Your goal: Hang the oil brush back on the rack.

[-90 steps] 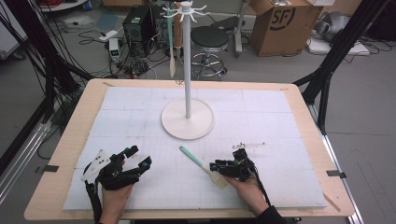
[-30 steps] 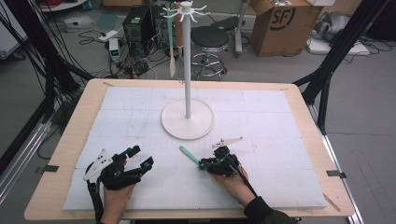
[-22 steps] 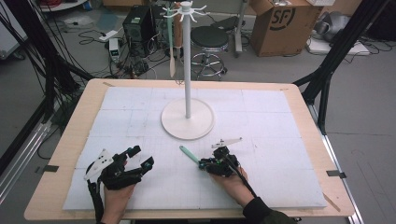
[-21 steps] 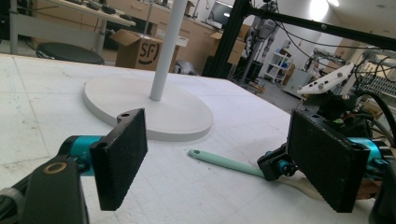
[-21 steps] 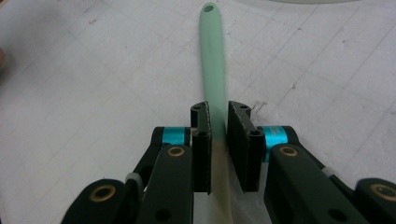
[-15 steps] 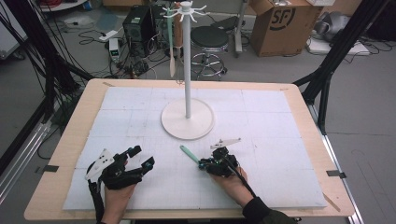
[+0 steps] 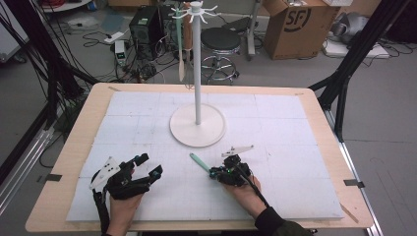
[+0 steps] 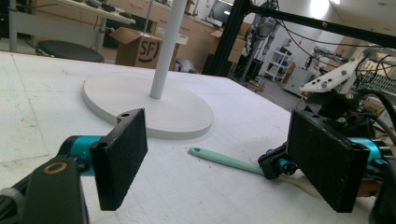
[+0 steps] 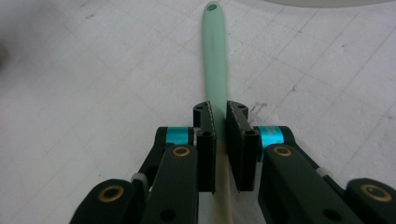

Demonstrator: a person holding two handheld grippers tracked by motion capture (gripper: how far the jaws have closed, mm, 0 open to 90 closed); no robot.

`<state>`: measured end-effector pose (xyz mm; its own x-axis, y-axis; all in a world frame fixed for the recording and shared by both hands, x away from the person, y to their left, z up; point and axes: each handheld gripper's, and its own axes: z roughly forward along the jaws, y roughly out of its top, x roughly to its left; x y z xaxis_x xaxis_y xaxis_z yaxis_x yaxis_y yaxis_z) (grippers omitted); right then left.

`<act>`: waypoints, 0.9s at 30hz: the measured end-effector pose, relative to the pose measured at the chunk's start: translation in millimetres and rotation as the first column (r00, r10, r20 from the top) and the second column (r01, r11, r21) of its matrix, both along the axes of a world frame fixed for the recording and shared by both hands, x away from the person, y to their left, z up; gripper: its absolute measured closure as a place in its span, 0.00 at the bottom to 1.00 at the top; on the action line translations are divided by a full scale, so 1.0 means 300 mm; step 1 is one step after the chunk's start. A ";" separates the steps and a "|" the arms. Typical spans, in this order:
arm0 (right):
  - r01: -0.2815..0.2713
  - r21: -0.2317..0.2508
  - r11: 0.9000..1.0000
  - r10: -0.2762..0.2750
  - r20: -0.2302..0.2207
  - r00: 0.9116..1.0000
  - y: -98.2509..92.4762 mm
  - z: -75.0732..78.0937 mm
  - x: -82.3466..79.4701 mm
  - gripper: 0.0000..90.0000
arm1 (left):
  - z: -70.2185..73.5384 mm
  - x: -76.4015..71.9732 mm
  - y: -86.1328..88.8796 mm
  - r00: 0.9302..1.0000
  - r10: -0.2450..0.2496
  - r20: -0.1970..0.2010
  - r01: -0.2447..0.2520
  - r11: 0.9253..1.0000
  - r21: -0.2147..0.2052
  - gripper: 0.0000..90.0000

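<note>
Since three seconds ago, your right gripper (image 7: 215, 173) has shifted left along the table's near edge onto the spatula (image 7: 199, 162), and its jaws have just been closing on the handle.

High view: the spatula lies on the white mat (image 7: 295, 142), near the middle of the table's near edge, just in front of the stand (image 7: 197, 129). Your left gripper (image 7: 150, 164) rests near the near left corner, well apart from it.

Left gripper view: your left gripper (image 8: 219, 161) stands wide open, nothing between its pads. The spatula (image 8: 224, 159) lies flat beyond it.

Right gripper view: your right gripper (image 9: 219, 114) is clamped on the spatula (image 9: 214, 56), pads pressing both sides of the green handle, whose holed end points away.
</note>
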<state>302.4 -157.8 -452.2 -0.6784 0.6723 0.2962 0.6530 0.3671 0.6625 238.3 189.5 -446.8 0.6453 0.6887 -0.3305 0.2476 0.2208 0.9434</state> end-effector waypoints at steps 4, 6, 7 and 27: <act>-0.008 0.016 1.000 0.008 -0.014 1.000 -0.008 0.001 0.008 0.92 | -0.002 0.002 0.007 1.000 0.005 -0.003 -0.005 1.000 -0.006 0.24; -0.010 0.027 1.000 0.011 -0.024 1.000 -0.013 0.001 0.010 0.92 | -0.002 0.001 0.009 1.000 0.005 -0.001 -0.005 1.000 -0.006 0.24; -0.012 0.036 0.999 0.013 -0.030 0.999 -0.016 0.000 0.013 0.92 | -0.002 0.001 0.010 1.000 0.005 0.001 -0.005 1.000 -0.004 0.24; -0.006 0.160 0.987 0.006 0.002 1.000 -0.070 0.054 0.009 0.92 | 0.000 0.000 0.010 1.000 0.008 0.003 -0.008 1.000 -0.005 0.24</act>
<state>305.0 -179.0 -435.8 -0.6825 0.6126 0.3986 0.6504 0.2602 0.7136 238.3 192.5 -446.7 0.6409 0.6919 -0.3324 0.2434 0.2275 0.9429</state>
